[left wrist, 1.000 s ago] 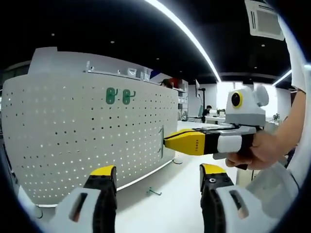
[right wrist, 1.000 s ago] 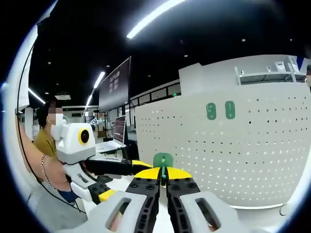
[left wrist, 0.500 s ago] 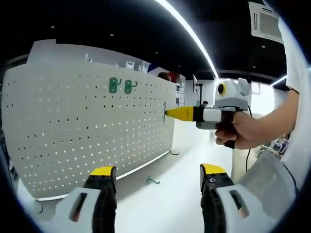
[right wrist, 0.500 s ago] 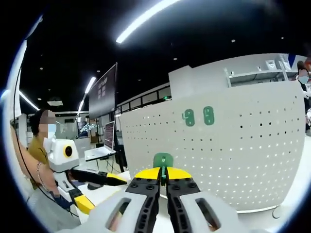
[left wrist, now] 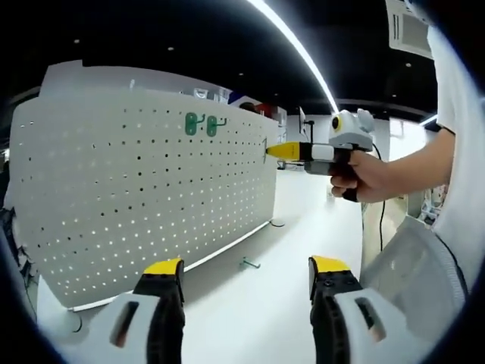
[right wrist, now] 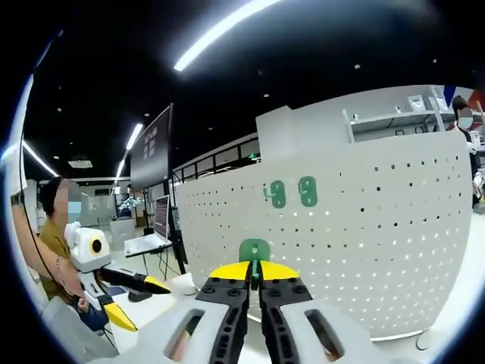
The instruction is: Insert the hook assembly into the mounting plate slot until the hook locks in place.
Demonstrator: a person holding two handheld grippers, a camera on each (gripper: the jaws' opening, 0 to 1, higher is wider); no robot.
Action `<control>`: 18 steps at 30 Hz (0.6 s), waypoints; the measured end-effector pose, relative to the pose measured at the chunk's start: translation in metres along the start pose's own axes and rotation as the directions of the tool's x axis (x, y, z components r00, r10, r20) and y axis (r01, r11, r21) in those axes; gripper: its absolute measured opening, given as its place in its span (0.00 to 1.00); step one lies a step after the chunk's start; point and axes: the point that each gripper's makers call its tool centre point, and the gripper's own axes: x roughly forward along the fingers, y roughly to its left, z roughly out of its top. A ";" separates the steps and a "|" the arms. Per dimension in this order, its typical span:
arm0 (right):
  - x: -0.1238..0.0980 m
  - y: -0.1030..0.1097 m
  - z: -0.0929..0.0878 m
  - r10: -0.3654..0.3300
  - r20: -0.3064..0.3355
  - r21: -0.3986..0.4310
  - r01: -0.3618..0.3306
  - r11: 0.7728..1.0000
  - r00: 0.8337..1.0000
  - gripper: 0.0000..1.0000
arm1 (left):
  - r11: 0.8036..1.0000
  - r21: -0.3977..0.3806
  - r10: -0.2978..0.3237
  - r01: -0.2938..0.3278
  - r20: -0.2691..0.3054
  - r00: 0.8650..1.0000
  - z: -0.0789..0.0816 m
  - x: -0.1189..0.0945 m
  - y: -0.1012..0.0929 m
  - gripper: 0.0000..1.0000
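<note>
The right gripper point(right wrist: 255, 274) is clamped on a green hook point(right wrist: 255, 250) and holds it in the air short of the pegboard point(right wrist: 364, 243), so the insertion is, by my judgement, not yet made; two hooks point(right wrist: 292, 192) already hang high on the board. The left gripper point(left wrist: 244, 277) is spread and empty over the table point(left wrist: 250, 318), where a spare hook point(left wrist: 249, 264) lies by the board's foot. Open air lies between hook and board, with the board's end edge point(left wrist: 273, 178) just beside the right gripper's tips.
</note>
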 end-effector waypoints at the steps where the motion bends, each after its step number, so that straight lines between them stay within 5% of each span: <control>1: 0.000 -0.002 0.001 -0.005 0.001 -0.002 0.005 1.000 1.000 0.01 | 1.000 0.000 0.000 0.000 0.000 1.000 0.000 -0.002 0.001 0.68; 18: 0.005 -0.037 0.019 -0.056 0.016 -0.038 0.056 0.998 0.998 0.01 | 0.999 -0.017 0.049 -0.050 -0.017 0.999 -0.015 -0.020 0.012 0.68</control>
